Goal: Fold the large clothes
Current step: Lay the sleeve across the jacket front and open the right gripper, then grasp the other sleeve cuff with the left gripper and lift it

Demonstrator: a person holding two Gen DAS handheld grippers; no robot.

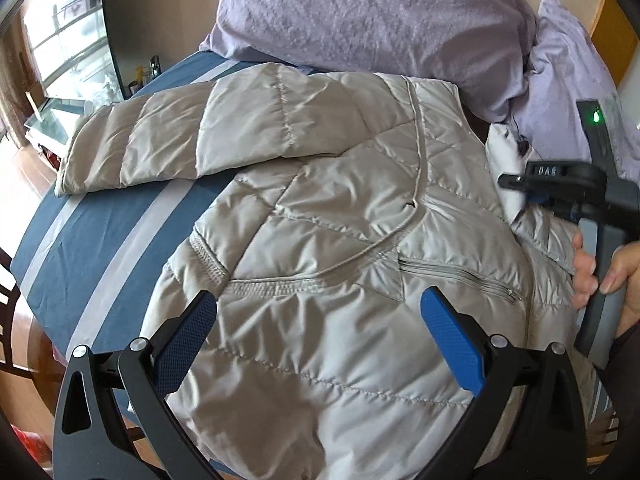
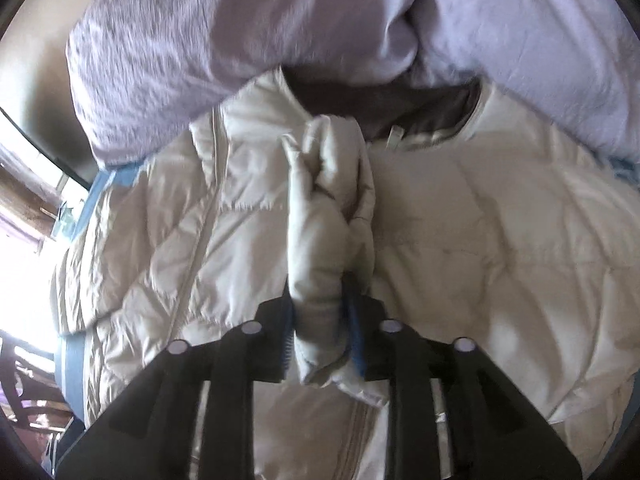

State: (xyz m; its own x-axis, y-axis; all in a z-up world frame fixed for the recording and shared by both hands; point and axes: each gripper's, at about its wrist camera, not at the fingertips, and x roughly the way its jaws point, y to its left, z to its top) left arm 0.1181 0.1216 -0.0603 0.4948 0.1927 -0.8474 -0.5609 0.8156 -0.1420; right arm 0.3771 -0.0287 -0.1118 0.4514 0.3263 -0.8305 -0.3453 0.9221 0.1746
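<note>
A pale grey quilted jacket (image 1: 320, 208) lies spread on a bed with a blue, grey-striped sheet (image 1: 100, 240), just below a lilac duvet (image 1: 360, 20). One sleeve (image 1: 168, 136) stretches out to the left across the sheet. The left gripper (image 1: 320, 336) hovers above the lower part of the jacket, its jaws wide apart and holding nothing. In the right wrist view, the right gripper (image 2: 320, 336) has a bunched fold of the jacket's cloth (image 2: 324, 240) between its narrow jaws; the pads sit against the cloth on both sides.
</note>
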